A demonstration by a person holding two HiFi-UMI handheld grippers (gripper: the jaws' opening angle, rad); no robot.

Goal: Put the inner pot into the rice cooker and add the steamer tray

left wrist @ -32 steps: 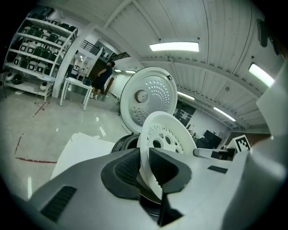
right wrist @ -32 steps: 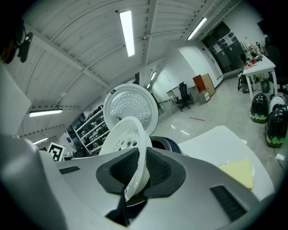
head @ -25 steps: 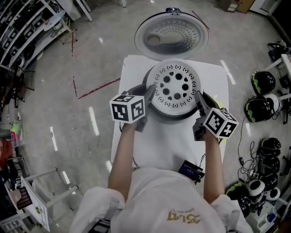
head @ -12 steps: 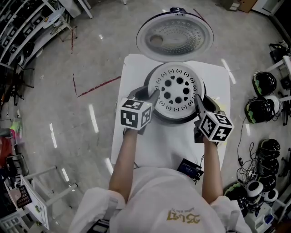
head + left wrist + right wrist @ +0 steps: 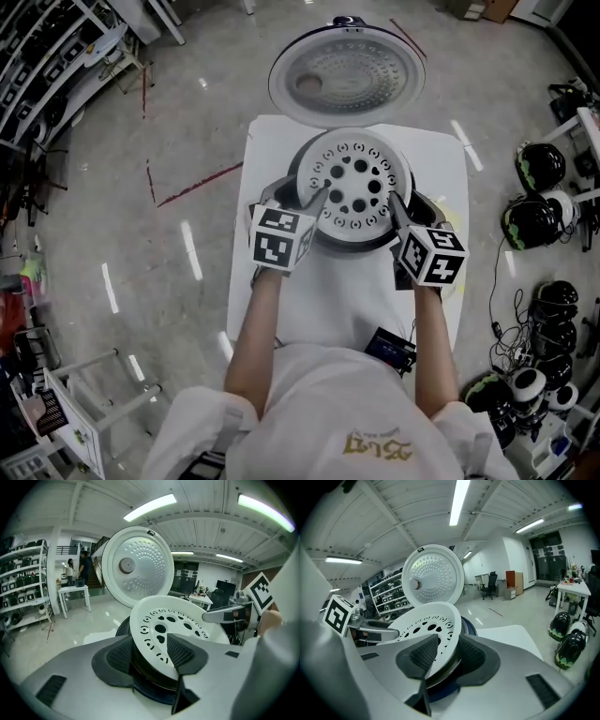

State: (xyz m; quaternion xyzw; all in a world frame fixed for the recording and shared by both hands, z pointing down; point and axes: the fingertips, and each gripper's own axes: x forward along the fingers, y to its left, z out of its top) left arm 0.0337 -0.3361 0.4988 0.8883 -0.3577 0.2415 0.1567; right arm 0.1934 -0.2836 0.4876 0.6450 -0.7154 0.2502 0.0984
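Nearest the camera, the person's forearms reached out over the white table (image 5: 267, 150), one on each side of the rice cooker (image 5: 354, 244), so the load could be lowered level from two opposite points. The left gripper (image 5: 313, 193) sat at the near-left edge of the steamer tray (image 5: 354, 178), and the right gripper (image 5: 395, 202) at its near-right edge. In the left gripper view, the left gripper (image 5: 151, 645) had its jaws well apart. They had just been opening, and the tray's rim (image 5: 154, 639) lay between the pads with a gap on each side, so nothing was gripped. The right gripper view showed the same of the right gripper (image 5: 447, 651): jaws just spread wide, the white rim (image 5: 440, 639) passing between them but free of the pads. This looked like a release, with the tray resting on top of the cooker and no longer needing support. A dark rim (image 5: 145, 666) showed directly beneath the tray, probably the inner pot already seated, though little of it could be seen. The tray seemed to sit slightly canted rather than fully flat. Behind it the hinged lid (image 5: 347, 80) stood open, keeping the mouth clear for loading.
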